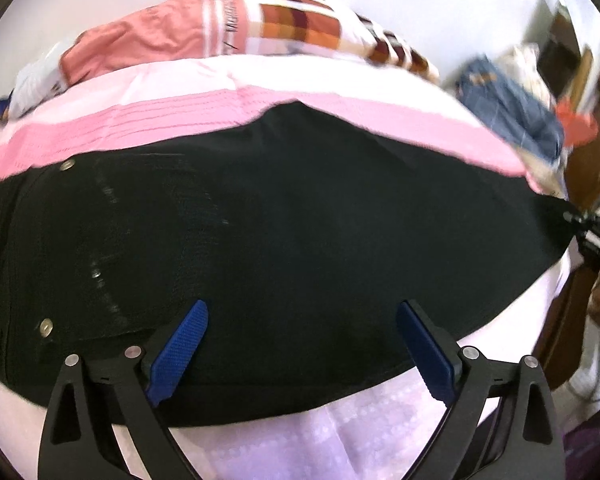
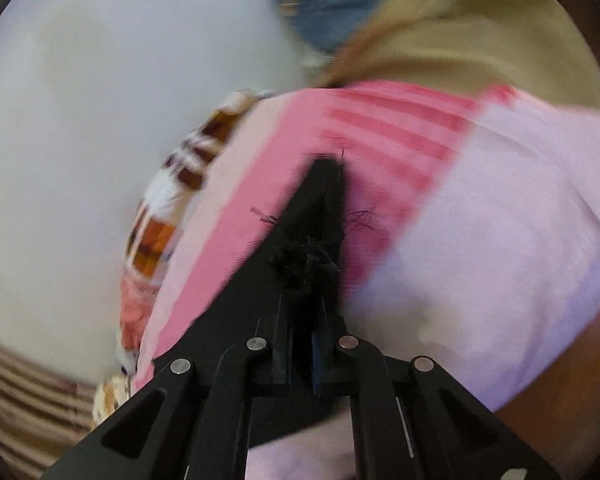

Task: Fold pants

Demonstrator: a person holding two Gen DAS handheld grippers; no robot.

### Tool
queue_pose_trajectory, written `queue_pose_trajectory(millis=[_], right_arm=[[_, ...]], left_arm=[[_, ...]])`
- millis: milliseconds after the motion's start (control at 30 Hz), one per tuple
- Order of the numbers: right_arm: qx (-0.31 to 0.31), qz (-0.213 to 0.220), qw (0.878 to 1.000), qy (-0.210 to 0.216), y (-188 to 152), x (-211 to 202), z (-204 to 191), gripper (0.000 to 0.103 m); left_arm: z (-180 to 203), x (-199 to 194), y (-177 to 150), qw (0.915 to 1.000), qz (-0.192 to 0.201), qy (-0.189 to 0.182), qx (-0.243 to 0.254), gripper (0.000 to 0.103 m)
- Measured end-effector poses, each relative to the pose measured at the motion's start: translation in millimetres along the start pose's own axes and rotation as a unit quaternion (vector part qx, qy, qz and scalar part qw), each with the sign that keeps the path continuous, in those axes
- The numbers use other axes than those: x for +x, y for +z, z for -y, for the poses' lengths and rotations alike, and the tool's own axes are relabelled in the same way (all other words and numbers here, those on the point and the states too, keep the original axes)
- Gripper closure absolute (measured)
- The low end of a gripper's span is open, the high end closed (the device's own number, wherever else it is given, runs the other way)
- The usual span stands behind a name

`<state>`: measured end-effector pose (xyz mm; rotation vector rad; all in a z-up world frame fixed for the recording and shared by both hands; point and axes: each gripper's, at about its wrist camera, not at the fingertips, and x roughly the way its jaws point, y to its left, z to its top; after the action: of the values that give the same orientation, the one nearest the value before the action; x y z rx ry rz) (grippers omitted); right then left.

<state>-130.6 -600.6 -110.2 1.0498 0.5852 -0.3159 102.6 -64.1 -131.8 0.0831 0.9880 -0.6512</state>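
Observation:
Black pants lie spread across a pink-and-white striped bedsheet, the waistband with its metal studs at the left. My left gripper hovers open over the pants' near edge, with nothing between its blue pads. At the far right the pants taper to a point, where my right gripper grips them. In the right wrist view, which is blurred, that gripper is shut on the pants' frayed black end, held up over the sheet.
A heap of clothes lines the far side of the bed: a salmon garment and a checked cloth. Blue jeans and a tan cloth lie past the bed's right end. Dark wooden furniture stands at the right.

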Motion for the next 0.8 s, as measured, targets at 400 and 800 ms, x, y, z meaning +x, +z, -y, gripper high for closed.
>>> queue_pose_trajectory(millis=[400, 800], right_arm=[[-0.126, -0.142, 0.973, 0.135, -97, 97, -175, 0.095], [-0.2, -0.265, 0.937, 0.11, -209, 172, -206, 0.095]], left_arm=[[-42, -44, 5, 0.9971, 0.048, -0.006, -0.059, 0.008], [-79, -38, -15, 0.9898, 0.032, -0.036, -0.134, 0.008]])
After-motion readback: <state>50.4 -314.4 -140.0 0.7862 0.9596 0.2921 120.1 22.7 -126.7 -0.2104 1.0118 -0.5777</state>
